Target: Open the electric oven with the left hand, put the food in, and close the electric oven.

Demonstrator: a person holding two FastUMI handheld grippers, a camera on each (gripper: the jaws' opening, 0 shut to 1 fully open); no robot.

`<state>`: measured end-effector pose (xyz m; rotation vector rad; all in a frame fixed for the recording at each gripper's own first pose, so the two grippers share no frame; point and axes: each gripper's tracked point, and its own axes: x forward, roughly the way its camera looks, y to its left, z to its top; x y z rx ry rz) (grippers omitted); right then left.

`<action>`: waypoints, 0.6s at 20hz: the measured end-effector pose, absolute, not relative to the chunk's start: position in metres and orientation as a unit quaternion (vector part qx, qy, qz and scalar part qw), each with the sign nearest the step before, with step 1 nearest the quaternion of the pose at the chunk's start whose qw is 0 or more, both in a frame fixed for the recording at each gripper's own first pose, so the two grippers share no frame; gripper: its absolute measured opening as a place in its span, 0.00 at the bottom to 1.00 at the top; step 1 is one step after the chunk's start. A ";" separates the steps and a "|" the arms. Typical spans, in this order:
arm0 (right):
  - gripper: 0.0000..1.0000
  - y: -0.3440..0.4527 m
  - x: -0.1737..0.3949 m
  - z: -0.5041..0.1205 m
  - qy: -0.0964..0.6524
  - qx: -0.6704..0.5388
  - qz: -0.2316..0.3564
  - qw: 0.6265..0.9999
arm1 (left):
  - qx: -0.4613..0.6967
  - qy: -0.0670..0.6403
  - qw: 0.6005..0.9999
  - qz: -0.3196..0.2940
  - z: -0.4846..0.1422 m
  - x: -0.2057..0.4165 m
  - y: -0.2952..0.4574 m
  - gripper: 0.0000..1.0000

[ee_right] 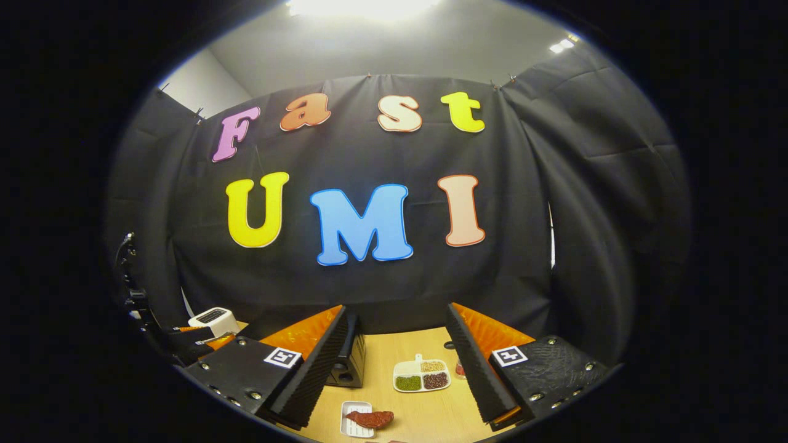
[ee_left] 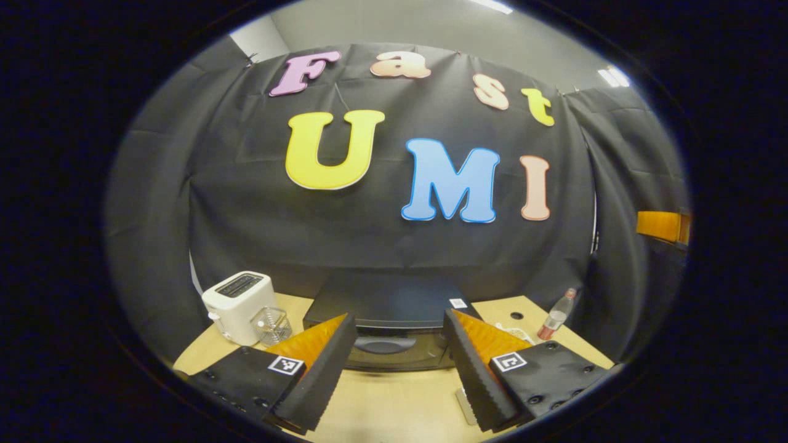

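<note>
The black electric oven (ee_left: 394,298) stands on the wooden table straight ahead in the left gripper view, its door shut and its curved handle (ee_left: 385,344) facing me. My left gripper (ee_left: 399,315) hovers open in front of it, a short way off, holding nothing. In the right gripper view the oven's side (ee_right: 349,363) peeks from behind one finger. The food, a reddish-brown piece (ee_right: 369,419), lies on a small white tray (ee_right: 348,424) near the table's front. My right gripper (ee_right: 397,309) is open above the table and empty.
A white toaster (ee_left: 237,304) and a glass cup (ee_left: 271,325) stand left of the oven. A bottle (ee_left: 557,315) stands to its right. A white divided dish (ee_right: 422,375) of beans lies beyond the food tray. The toaster (ee_right: 212,320) sits far left.
</note>
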<state>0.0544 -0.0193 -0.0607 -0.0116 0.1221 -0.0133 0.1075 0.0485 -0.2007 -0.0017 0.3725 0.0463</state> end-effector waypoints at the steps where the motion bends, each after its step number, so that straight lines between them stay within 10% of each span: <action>1: 0.97 -0.023 0.057 -0.066 0.069 -0.005 -0.009 0.998 | 0.007 0.198 0.980 0.028 -0.215 0.114 0.054 0.99; 12: 0.97 -0.041 0.085 -0.077 0.088 0.000 -0.014 0.996 | 0.019 0.284 0.958 0.040 -0.331 0.193 0.063 0.95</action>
